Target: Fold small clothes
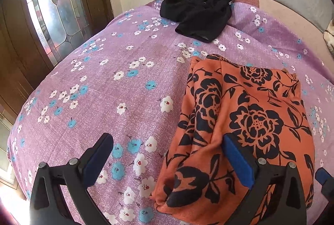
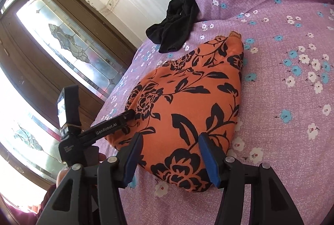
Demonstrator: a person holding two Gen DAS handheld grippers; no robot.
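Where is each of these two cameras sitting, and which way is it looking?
Left wrist: on the left gripper, looking down over the purple bedsheet; its own open fingers show.
Right wrist: on the right gripper, facing the orange cloth; its fingers and the left gripper show.
Both share: orange cloth, black garment, window.

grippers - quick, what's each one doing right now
Left gripper: open, holding nothing; its right finger is over the orange cloth.
Right gripper: open above the orange cloth, holding nothing.

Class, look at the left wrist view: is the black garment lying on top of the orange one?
No: the black garment lies apart from the orange garment.
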